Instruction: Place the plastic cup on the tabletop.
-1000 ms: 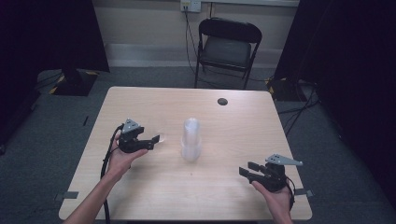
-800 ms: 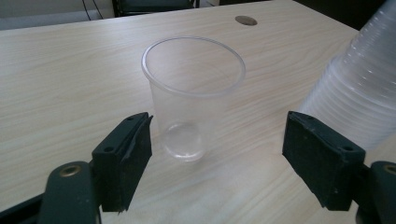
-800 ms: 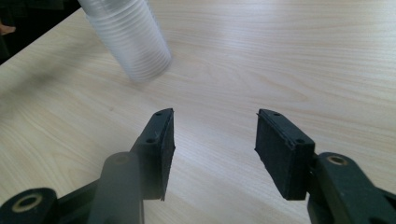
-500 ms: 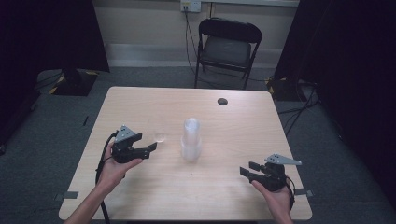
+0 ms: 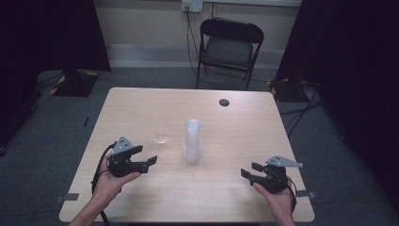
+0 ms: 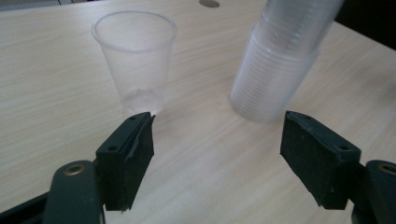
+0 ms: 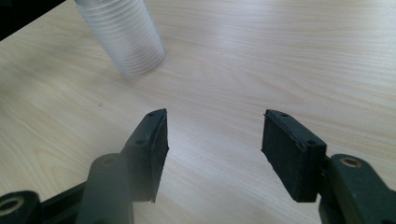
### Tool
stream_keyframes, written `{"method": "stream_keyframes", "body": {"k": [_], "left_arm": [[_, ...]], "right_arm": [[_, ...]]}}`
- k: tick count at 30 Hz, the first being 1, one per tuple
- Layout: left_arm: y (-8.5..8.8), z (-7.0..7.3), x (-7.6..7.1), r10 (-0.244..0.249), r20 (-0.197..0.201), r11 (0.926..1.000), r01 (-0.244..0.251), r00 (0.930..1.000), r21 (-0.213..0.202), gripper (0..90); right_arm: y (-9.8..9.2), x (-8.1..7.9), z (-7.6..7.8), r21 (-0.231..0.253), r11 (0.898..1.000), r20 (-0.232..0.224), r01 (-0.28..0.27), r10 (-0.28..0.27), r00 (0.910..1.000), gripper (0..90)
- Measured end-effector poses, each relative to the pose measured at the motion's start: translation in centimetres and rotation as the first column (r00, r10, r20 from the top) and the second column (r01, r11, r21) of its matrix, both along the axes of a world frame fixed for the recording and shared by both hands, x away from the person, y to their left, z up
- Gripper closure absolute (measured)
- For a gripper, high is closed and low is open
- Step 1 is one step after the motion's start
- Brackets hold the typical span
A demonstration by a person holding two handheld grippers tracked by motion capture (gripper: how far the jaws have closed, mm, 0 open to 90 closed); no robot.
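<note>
1. Cups, stacked [image 5: 192, 141], stand mid-tabletop [image 5: 141, 103]; there's free room all round, edges far off.
2. One loose cup [image 5: 161, 137] stands just left of the stack: light, thin, easily crushed, so grip its wall gently.
3. Your left hand-held gripper [image 5: 149, 161] has been narrowing its jaws, nothing between them; your right hand-held gripper [image 5: 249, 170] has been widening, empty too.

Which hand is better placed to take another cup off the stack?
Probably left. The left gripper is open and empty, beside the single cup, with the stack just ahead. The right gripper, also open, sits farther away near the table edge.
</note>
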State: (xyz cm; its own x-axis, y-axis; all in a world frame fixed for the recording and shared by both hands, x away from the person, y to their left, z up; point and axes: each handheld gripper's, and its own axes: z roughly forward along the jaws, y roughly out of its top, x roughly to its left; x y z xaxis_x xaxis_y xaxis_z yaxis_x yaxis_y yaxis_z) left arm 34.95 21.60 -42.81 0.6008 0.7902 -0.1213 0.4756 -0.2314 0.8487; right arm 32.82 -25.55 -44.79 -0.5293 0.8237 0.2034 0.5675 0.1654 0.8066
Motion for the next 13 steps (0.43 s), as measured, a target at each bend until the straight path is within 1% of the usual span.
{"method": "stream_keyframes", "body": {"k": [1, 5, 6, 7, 8, 9, 10, 11, 12, 13], "left_arm": [[0.1, -0.1, -0.3, 0.008, -0.002, 1.0000, -0.008, 1.0000, 0.001, 25.7], [0.7, -0.5, -0.9, 0.015, -0.046, 0.9999, -0.015, 0.9988, 0.006, 26.6], [0.8, -0.6, -1.1, 0.017, -0.055, 0.9999, -0.017, 0.9983, 0.000, 28.6], [0.8, -0.6, -1.1, 0.017, -0.055, 0.9999, -0.017, 0.9983, 0.000, 29.7], [1.1, -0.8, -1.4, 0.013, -0.059, 0.9998, -0.014, 0.9982, -0.014, 30.3], [1.2, -0.9, -1.6, 0.005, -0.045, 0.9999, -0.006, 0.9990, -0.016, 31.5], [1.2, -0.9, -1.8, 0.000, -0.024, 1.0000, 0.000, 0.9997, -0.005, 36.1], [1.2, -1.0, -1.9, -0.024, 0.003, 0.9997, 0.024, 0.9997, 0.012, 37.1], [1.2, -1.0, -2.0, -0.045, 0.012, 0.9983, 0.044, 0.9989, 0.037, 37.8], [1.2, -1.0, -2.0, -0.045, 0.012, 0.9983, 0.044, 0.9989, 0.037, 42.3]], "right_arm": [[-0.1, 0.0, 0.0, 0.001, 1.000, 0.003, 0.004, -0.004, 1.0000, 40.8], [-0.3, 0.0, -0.1, 0.000, 1.000, -0.004, 0.018, -0.018, 0.9998, 40.5], [-0.3, 0.0, -0.1, 0.002, 1.000, -0.004, 0.020, -0.020, 0.9998, 40.5], [-0.3, 0.0, -0.1, 0.002, 1.000, -0.004, 0.020, -0.020, 0.9998, 40.5], [-0.4, -0.1, -0.1, -0.004, 1.000, 0.002, 0.023, -0.023, 0.9997, 40.3], [-0.5, -0.1, -0.1, -0.003, 1.000, 0.004, 0.025, -0.025, 0.9997, 40.1], [-0.6, -0.1, -0.1, -0.004, 1.000, 0.008, 0.030, -0.029, 0.9995, 40.0], [-0.7, -0.1, -0.1, -0.004, 1.000, 0.010, 0.031, -0.031, 0.9995, 39.9], [-0.7, 0.0, -0.1, -0.007, 1.000, 0.011, 0.030, -0.030, 0.9995, 39.8], [-0.7, 0.0, -0.1, -0.007, 1.000, 0.011, 0.030, -0.030, 0.9995, 39.8]]}}
